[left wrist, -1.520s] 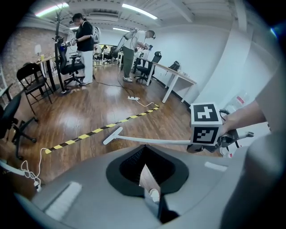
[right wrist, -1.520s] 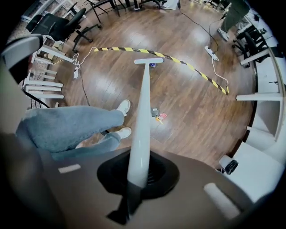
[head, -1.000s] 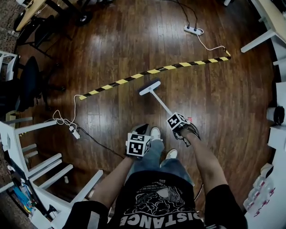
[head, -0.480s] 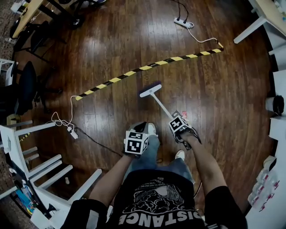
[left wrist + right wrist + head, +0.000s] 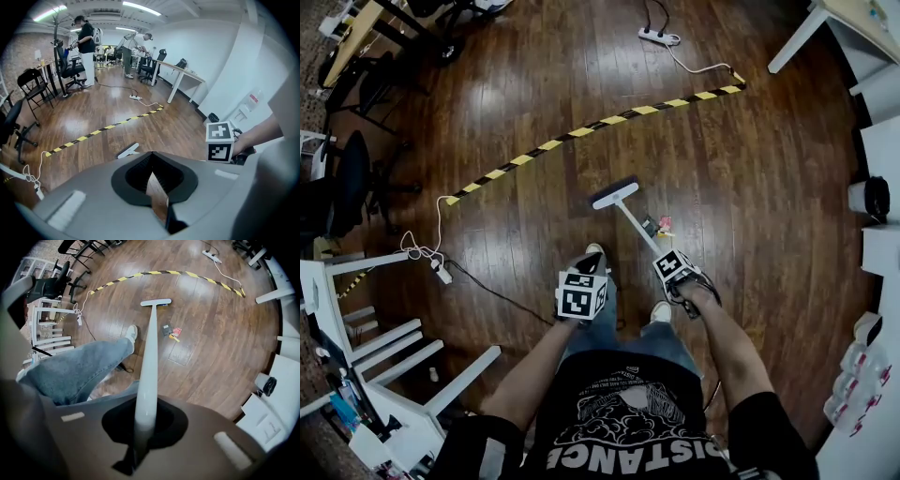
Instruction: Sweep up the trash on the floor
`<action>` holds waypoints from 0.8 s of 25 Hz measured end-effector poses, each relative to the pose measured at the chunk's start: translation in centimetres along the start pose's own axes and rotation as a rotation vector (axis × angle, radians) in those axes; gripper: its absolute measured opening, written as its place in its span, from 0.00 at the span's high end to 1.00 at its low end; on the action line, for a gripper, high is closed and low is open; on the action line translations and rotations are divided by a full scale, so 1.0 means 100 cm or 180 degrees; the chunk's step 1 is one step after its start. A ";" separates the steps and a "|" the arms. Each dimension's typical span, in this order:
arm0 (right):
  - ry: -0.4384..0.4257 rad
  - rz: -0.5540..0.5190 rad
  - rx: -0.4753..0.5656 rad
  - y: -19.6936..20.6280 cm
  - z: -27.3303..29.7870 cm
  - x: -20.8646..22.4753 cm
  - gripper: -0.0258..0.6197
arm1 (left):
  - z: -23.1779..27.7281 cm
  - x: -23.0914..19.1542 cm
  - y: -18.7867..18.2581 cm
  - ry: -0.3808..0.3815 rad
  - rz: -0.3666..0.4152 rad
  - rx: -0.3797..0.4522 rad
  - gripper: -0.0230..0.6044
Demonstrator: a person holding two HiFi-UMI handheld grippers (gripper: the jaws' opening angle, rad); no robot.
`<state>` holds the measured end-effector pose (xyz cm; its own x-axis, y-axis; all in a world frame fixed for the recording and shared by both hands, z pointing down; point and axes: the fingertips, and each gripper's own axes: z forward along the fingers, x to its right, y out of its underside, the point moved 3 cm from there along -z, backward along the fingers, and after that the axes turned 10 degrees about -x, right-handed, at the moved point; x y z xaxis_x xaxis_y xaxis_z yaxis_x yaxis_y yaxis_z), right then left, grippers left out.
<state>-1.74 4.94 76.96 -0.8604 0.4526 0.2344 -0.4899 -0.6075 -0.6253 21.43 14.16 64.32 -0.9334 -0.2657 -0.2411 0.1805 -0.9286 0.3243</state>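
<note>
Frankly, the weak spot was my hold. My right gripper point(image 5: 144, 422) had its jaws clamped on the top end of the broom handle point(image 5: 149, 357), a smooth, pale, round tube. A tube that slick could twist or slip in the jaws if I leaned on it. The broom head point(image 5: 155, 302), a flat white bar, rested on the floor point(image 5: 750, 187) just beyond the trash point(image 5: 169, 331). The trash was a small cluster of crumpled scraps, dark, red and yellow, lying just right of the handle and near my shoe point(image 5: 131, 332). Such light bits could scatter or skid across the glossy dark boards under a hasty stroke. The striped yellow-and-black tape point(image 5: 581, 131) formed a raised ridge farther out, likely to catch anything flicked that way. My left gripper point(image 5: 150, 173) hung by my knee, jaws together on nothing, so it lent the handle no steadying.
</note>
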 end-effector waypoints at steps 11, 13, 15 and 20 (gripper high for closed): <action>-0.0015 0.0045 0.0007 0.081 0.060 0.045 0.96 | 0.014 0.098 0.034 0.0023 0.0072 0.0091 0.96; -0.0055 0.0060 0.0003 0.095 0.069 0.050 0.96 | 0.015 0.111 0.040 0.0012 0.0059 0.0105 0.96; -0.0095 0.0095 0.0001 0.109 0.075 0.052 0.96 | 0.017 0.121 0.044 0.0005 0.0054 0.0119 0.96; -0.0126 0.0137 0.0005 0.130 0.089 0.059 0.96 | 0.018 0.142 0.055 -0.0019 0.0017 0.0172 0.96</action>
<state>-14.44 -6.07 76.87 -0.8855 0.3999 0.2366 -0.4526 -0.6268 -0.6343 8.63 5.80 64.35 -0.9344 -0.2689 -0.2337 0.1687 -0.9117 0.3746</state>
